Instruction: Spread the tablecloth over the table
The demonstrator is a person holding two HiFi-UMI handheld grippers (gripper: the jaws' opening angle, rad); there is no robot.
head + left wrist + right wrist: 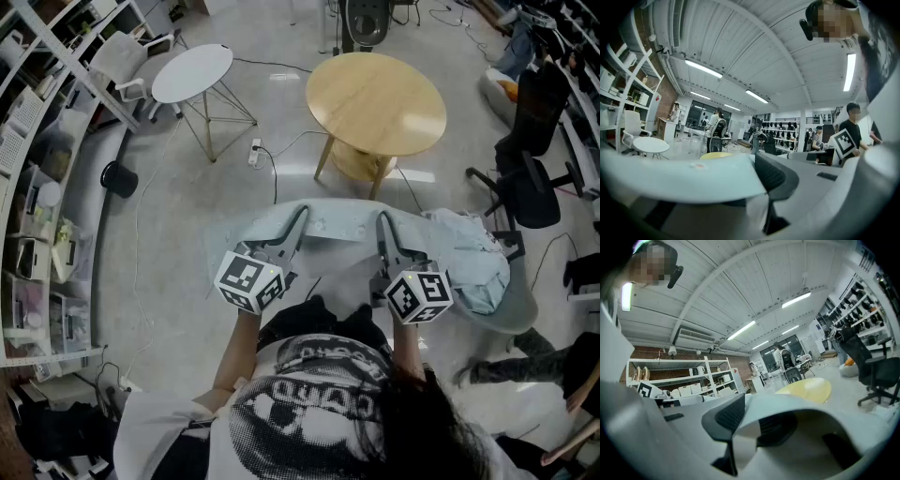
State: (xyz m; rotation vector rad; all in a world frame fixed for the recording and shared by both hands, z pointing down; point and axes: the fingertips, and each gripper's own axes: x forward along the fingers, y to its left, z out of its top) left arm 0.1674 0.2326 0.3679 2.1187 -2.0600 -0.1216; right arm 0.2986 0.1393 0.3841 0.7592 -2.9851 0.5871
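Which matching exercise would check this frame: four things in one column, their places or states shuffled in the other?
Things:
1. tablecloth
2. wooden round table
3. white round table
4. black office chair

Places or states:
a. far left, near the shelves
b. at the head view's right edge
c. clamped by the left gripper and the right gripper
d. straight ahead, beyond the cloth

Pairs: 1-c, 2-d, 3-a, 4-b

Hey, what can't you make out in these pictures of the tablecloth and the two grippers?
Head view: whatever lies under the tablecloth, covered by it.
Head view: the cloth's near edge, behind the person's head.
Both gripper views: the table surface, blocked by the cloth clamped in the left gripper and right gripper.
Head view: items on the shelves, too small.
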